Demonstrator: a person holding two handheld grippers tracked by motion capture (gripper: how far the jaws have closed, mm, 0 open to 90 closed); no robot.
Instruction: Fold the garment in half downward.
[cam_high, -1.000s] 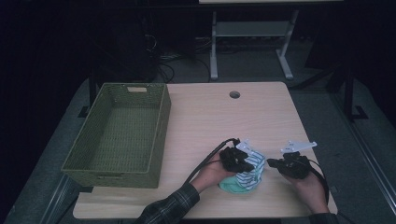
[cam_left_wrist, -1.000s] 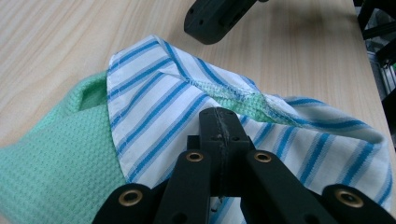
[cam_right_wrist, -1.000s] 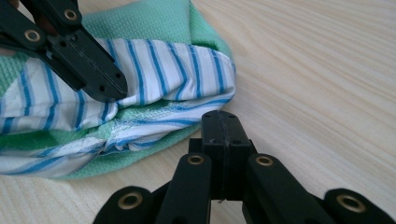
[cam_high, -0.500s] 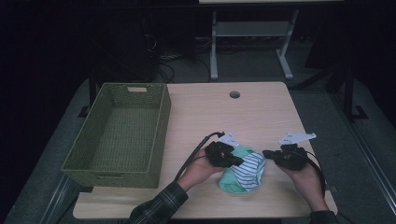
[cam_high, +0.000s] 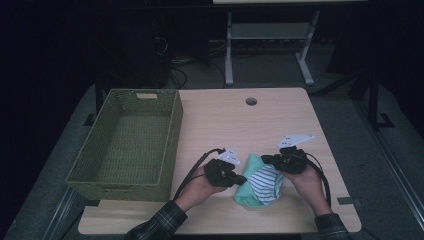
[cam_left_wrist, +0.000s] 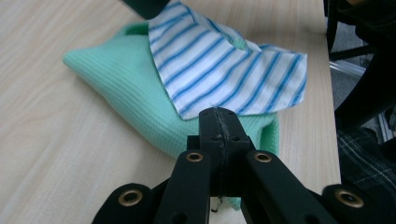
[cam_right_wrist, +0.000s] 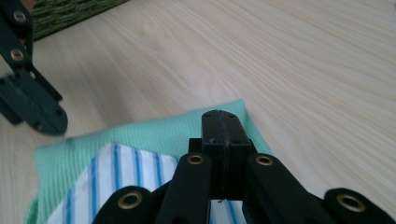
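A mint-green cloth (cam_high: 244, 196) with a blue-and-white striped cloth (cam_high: 266, 183) over it sits bunched near the table's front edge. My left gripper (cam_high: 242, 179) is shut at the bundle's left side. In the left gripper view its closed tips (cam_left_wrist: 218, 114) meet the striped cloth's (cam_left_wrist: 219, 70) lower edge over the green cloth (cam_left_wrist: 116, 88). My right gripper (cam_high: 266, 159) is shut on the bundle's upper end. Its closed tips (cam_right_wrist: 222, 116) lie over the green cloth's (cam_right_wrist: 154, 130) far edge, with the striped cloth (cam_right_wrist: 112, 172) below. The left gripper (cam_right_wrist: 53, 127) touches the green corner there.
A green woven basket (cam_high: 172, 131) stands on the left of the wooden table (cam_high: 240, 125) with nothing in it. A cable hole (cam_high: 251, 101) lies at the far middle. Table legs and cables stand on the dark floor beyond.
Both hands have shifted left and risen slightly, taking the cloths with them. The bundle now stands more bunched up between the two grippers. Both pairs of jaws stay closed.
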